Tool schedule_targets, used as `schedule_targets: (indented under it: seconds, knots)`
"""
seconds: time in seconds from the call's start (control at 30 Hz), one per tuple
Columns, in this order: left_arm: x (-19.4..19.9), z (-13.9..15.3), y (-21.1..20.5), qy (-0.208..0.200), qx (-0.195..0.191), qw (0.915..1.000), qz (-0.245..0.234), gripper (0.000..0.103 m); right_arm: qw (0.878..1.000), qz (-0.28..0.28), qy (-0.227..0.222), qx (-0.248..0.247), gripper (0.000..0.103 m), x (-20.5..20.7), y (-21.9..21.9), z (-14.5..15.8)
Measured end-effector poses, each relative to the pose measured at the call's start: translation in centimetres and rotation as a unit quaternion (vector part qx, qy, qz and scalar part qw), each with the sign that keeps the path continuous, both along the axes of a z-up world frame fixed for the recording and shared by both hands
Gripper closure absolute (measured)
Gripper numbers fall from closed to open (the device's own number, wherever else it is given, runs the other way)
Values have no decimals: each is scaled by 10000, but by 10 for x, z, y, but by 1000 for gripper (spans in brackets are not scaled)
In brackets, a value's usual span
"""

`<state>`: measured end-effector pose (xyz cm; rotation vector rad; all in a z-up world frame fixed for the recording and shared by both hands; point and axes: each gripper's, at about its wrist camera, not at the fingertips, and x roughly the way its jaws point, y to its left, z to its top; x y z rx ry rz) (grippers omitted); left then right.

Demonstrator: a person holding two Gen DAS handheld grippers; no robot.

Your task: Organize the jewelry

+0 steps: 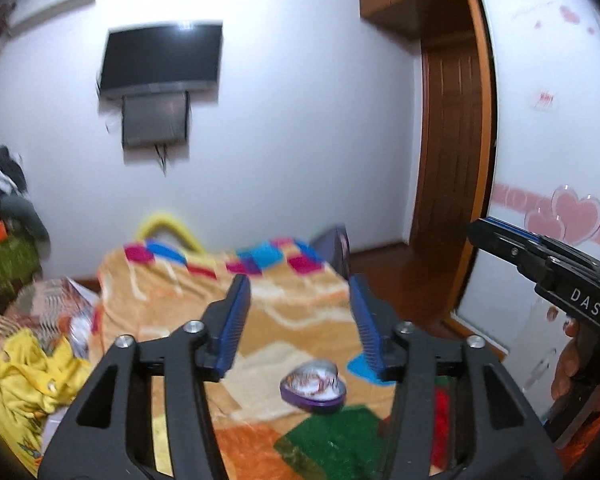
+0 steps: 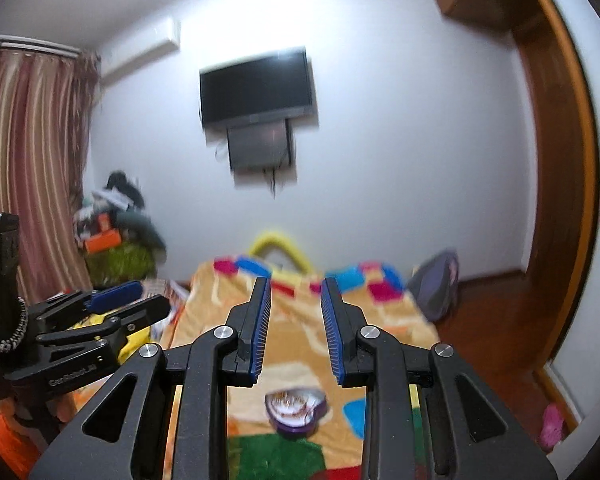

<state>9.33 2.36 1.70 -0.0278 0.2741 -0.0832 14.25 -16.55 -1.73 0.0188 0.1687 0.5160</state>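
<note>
Box: heart-shaped jewelry tin (image 1: 313, 386) with a purple wall, lying flat on the patchwork blanket (image 1: 172, 300) over the bed, toward the near end of the bed and roughly midway across it; blurred, but pale lining and a reddish-brown tangle, perhaps a chain, show inside, and no lid is on it.
Left claw: left gripper (image 1: 298, 322) hangs above the bed, jaws spread wide and released, nothing between them.
Right claw: right gripper (image 2: 294, 330) likewise raised, jaws parted by a narrower gap; it holds nothing.
Key relation: box lies ahead of and below both claws, well apart from the fingertips; in the left wrist view it sits between the jaw lines toward the right finger, in the right wrist view almost centred under the gap. My judgement is that the right claw is better lined up, though neither is clearly nearer.
Heading of box: in the right wrist view the heart's lobes face away and its tip points back toward the camera, so its long axis runs roughly along the bed; blur keeps this uncertain.
Next move, as judged: either claw must tip down and descend onto the box.
</note>
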Motion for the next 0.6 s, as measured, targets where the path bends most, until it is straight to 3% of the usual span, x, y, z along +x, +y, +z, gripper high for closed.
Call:
schedule_targets:
  seconds: [0.13, 0.23, 0.3, 0.5, 0.6]
  knots:
    - [-40, 18, -5, -508, 54, 9985, 187, 35, 9985, -246, -486, 70, 78, -37, -4, 11]
    - [-60, 22, -7, -668, 73, 9973, 293, 24, 9972, -371, -628, 138, 70, -53, -4, 11]
    - [-69, 21, -7, -736, 64, 9966, 368, 13, 9962, -490, -703, 160, 58, -58, -4, 9]
    - [-82, 17, -2, -765, -55, 9958, 507, 5, 9922, -836, -909, 174, 17, -66, 2, 6]
    - [-85, 16, -1, -757, -57, 9955, 559, 3, 9913, -927, -922, 158, 13, -67, 1, 4]
